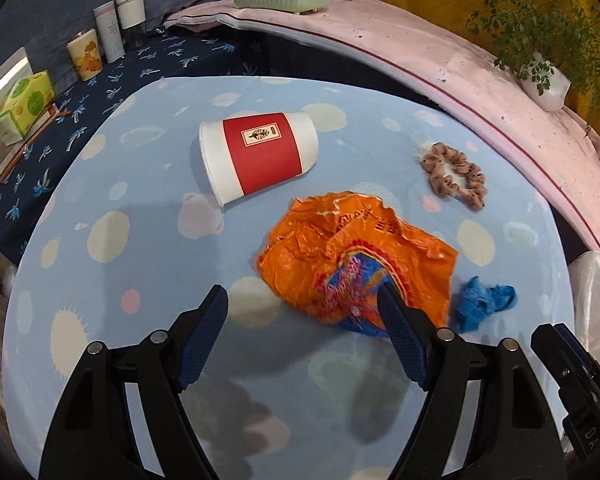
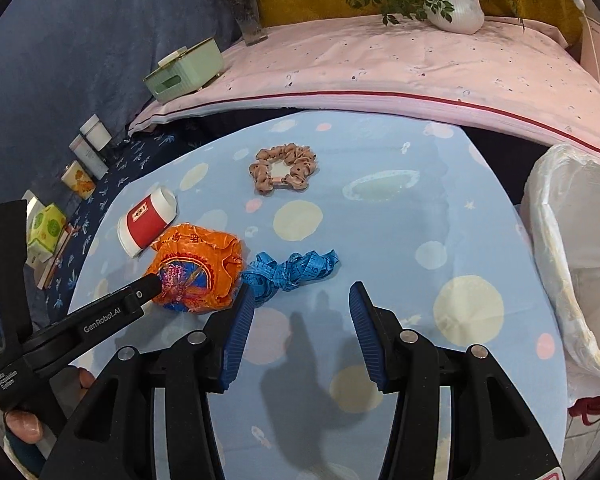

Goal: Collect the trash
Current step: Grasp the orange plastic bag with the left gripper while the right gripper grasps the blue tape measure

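Observation:
A crumpled orange plastic bag (image 1: 352, 256) lies on the blue dotted table (image 1: 140, 208); it also shows in the right wrist view (image 2: 204, 256). My left gripper (image 1: 302, 296) is open, its right fingertip (image 1: 388, 300) at the bag's near edge. A red and white paper cup (image 1: 260, 154) lies on its side behind the bag, also seen in the right wrist view (image 2: 148, 222). My right gripper (image 2: 302, 292) is open and empty over the table, beside a blue measuring tape (image 2: 292, 266). A bin lined with a white bag (image 2: 572, 248) stands at the table's right.
A pink scrunchie (image 1: 454, 174) lies on the table's far right part. A pink-covered surface (image 2: 380, 64) behind holds a green box (image 2: 186, 70), a vase (image 2: 248, 12) and a potted plant (image 2: 456, 4). Jars and a tissue box (image 1: 24, 106) stand at left.

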A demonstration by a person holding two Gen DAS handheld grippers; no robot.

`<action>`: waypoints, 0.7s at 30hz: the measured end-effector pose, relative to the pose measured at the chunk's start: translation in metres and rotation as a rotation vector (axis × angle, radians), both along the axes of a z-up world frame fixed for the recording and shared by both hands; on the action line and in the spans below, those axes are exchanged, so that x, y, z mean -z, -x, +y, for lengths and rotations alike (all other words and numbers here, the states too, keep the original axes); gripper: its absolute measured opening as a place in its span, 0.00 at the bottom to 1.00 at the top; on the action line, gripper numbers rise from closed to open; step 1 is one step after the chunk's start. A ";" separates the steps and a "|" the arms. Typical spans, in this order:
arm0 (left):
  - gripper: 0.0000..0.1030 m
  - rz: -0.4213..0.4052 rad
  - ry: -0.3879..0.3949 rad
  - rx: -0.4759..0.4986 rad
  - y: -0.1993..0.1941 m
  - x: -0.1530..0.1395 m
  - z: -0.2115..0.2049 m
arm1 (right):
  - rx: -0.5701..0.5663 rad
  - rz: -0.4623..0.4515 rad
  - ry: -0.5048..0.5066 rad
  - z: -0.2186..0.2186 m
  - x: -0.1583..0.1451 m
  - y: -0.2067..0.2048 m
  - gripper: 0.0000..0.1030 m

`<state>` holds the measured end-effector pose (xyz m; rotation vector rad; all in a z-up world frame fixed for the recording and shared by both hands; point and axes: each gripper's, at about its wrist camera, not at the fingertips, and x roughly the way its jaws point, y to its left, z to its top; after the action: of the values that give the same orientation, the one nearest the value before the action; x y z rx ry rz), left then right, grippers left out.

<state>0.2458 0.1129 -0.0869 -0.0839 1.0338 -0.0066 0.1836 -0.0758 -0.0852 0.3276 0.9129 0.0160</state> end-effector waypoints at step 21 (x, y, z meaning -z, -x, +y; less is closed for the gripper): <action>0.32 -0.003 0.009 0.085 -0.022 0.025 -0.027 | 0.002 0.059 -0.031 0.012 0.042 -0.043 0.31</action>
<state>0.2677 0.0860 -0.1122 -0.0479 1.0341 -0.0883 0.2270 -0.0637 -0.1271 0.3590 0.9718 0.0182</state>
